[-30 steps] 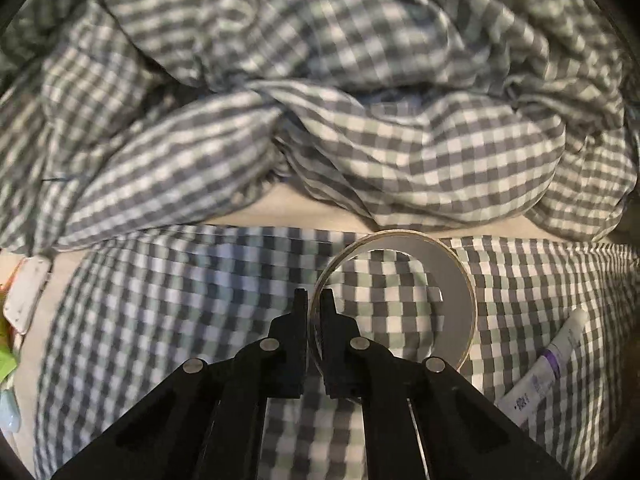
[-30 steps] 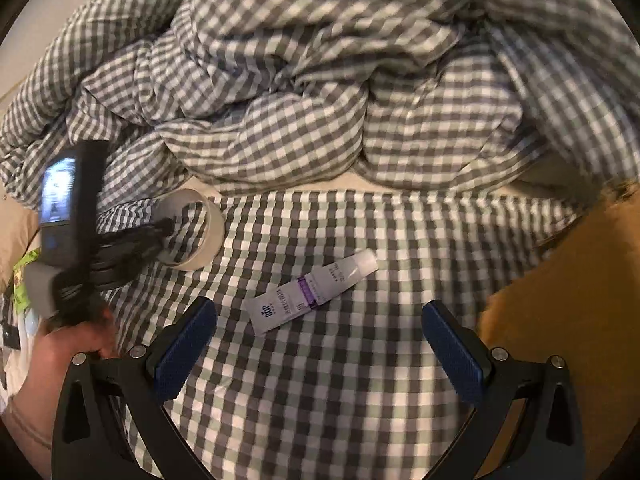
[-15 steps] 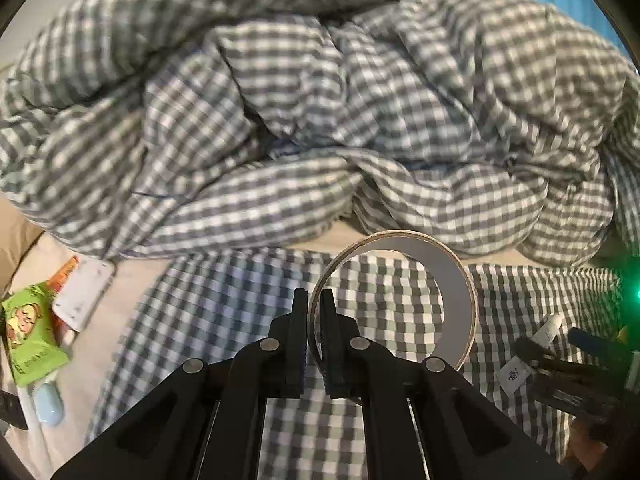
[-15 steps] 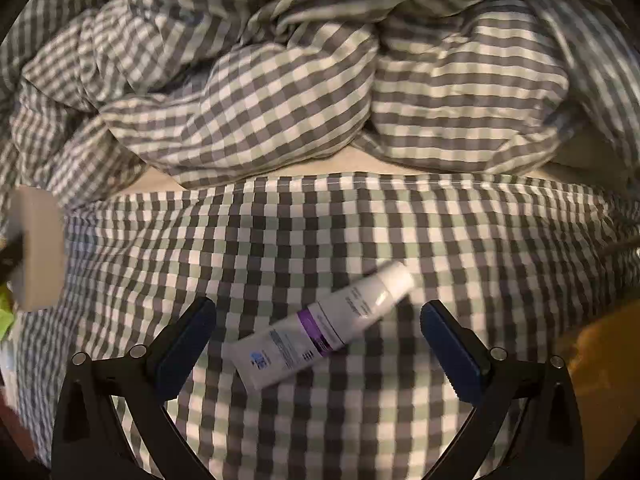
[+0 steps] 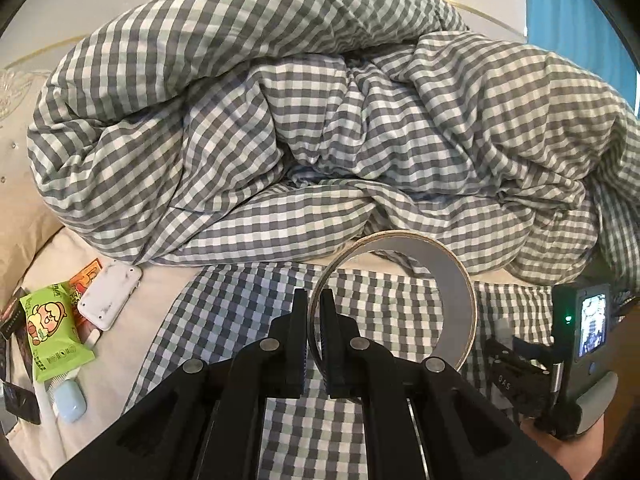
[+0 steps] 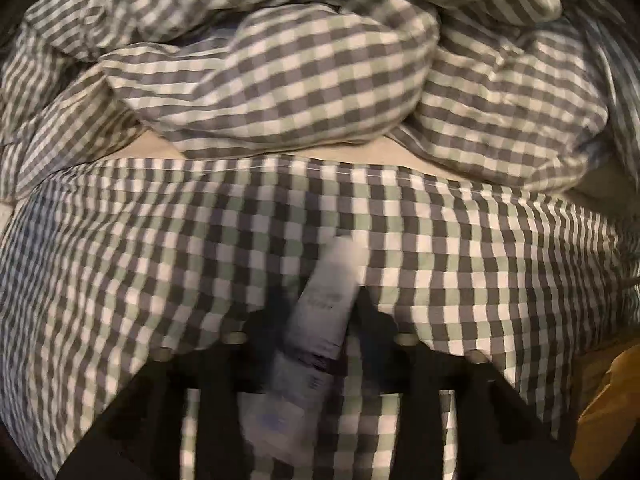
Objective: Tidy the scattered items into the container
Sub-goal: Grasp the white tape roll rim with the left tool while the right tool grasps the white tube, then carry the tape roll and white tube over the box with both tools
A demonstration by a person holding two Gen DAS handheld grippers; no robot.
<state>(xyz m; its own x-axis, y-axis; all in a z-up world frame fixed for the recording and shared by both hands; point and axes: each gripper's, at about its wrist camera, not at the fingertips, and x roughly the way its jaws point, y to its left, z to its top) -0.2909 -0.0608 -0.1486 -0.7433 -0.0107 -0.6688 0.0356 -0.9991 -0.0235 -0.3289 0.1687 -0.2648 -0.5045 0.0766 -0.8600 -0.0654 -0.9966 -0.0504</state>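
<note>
A roll of tape (image 5: 460, 300) is pinched by its wall between the closed fingers of the left gripper (image 5: 316, 320) and is held upright, clear of the checked cloth (image 5: 240, 320) spread over the near part of the bed. In the right wrist view, which is heavily blurred, a white tube with a purple band (image 6: 320, 320) is seen lying between the fingers of the right gripper (image 6: 320, 304); the fingers appear drawn close to its sides, but whether it is actually clamped cannot be told from the blur. No container is recognisable in either view, so nothing can be said to have been put away; a tan shape (image 6: 608, 400) at the right edge of the right view cannot be identified. Two items are thus judged to be in hand or nearly so, with their delivery not yet done. More remains at the far left of the left view: a green snack packet (image 5: 52, 336), a white flat case (image 5: 110, 300) partly over an orange packet (image 5: 86, 284), a small pale blue object (image 5: 70, 402) and some dark items at the edge. The crumpled checked duvet (image 5: 320, 120) fills the far side, and anything beneath it is hidden. The task is judged to be at an early or middle stage.
</note>
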